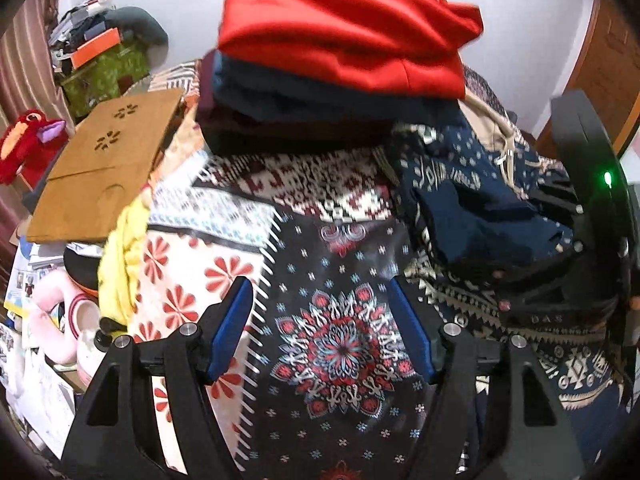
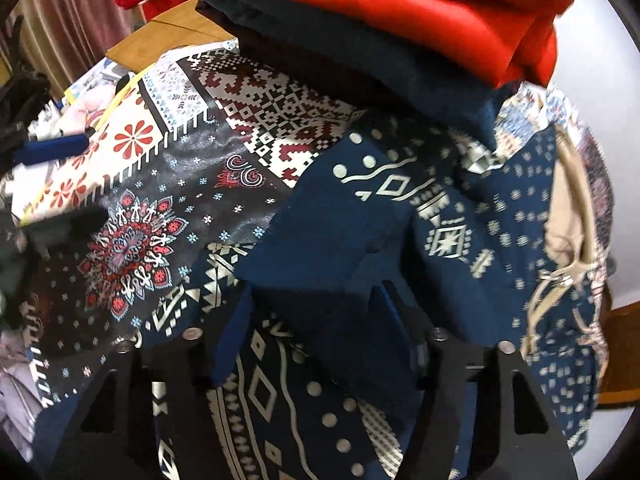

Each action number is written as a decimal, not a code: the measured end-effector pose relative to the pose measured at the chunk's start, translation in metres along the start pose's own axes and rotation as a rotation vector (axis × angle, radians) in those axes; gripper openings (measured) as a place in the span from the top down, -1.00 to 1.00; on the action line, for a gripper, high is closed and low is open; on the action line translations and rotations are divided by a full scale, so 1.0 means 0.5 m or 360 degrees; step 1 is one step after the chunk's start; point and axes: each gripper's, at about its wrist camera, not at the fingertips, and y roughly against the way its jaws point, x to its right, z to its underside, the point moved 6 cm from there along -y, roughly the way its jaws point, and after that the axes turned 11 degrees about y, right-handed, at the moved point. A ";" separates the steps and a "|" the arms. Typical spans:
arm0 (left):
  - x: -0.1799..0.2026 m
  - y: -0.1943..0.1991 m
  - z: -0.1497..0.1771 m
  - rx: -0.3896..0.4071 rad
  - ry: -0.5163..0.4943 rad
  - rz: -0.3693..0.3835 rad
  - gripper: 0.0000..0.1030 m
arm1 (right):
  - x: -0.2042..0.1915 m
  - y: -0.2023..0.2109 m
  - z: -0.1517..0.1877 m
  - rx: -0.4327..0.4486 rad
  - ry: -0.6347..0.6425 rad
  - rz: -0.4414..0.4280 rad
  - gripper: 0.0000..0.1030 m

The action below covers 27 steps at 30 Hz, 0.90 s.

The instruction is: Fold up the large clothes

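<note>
A navy garment with a white geometric print (image 2: 360, 216) lies crumpled on the right of the patterned cloth-covered table (image 1: 340, 344). My right gripper (image 2: 316, 300) points down into it. A raised fold of the navy cloth stands between its blue pads (image 2: 234, 332), and the jaws stand apart around it. In the left wrist view the same garment (image 1: 472, 200) lies under the right gripper's black body (image 1: 596, 184). My left gripper (image 1: 320, 286) hovers open over the bare mandala print of the table cover, with nothing between its fingers.
A stack of folded clothes, red (image 1: 344, 28) on top of dark blue ones (image 1: 304, 100), stands at the back. A beige drawstring garment (image 2: 568, 216) lies to the right. A wooden board (image 1: 108, 168), yellow cloth (image 1: 120, 256) and soft toys (image 1: 28, 140) crowd the left edge.
</note>
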 end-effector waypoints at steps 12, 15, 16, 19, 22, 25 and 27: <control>0.054 -0.047 0.018 -0.0105 -0.0103 -0.0003 -0.34 | 0.052 0.027 0.020 0.0160 -0.0285 -0.0161 0.78; 0.071 -0.053 0.014 -0.0115 -0.0140 0.0001 -0.34 | 0.085 0.059 0.025 0.0233 -0.0348 -0.0113 0.79; 0.079 -0.058 0.013 -0.0121 -0.0156 0.0000 -0.34 | 0.103 0.078 0.029 0.0263 -0.0375 -0.0078 0.79; 0.106 -0.074 0.013 -0.0147 -0.0215 -0.0008 -0.34 | 0.152 0.125 0.042 0.0341 -0.0456 -0.0014 0.79; 0.136 -0.091 0.015 -0.0163 -0.0286 -0.0022 -0.34 | 0.213 0.173 0.057 0.0428 -0.0551 0.0078 0.79; 0.159 -0.111 0.019 -0.0195 -0.0345 -0.0038 -0.34 | 0.279 0.233 0.084 0.0535 -0.0668 0.0173 0.79; 0.168 -0.124 0.020 -0.0203 -0.0359 -0.0045 -0.34 | 0.316 0.274 0.107 0.0581 -0.0724 0.0249 0.79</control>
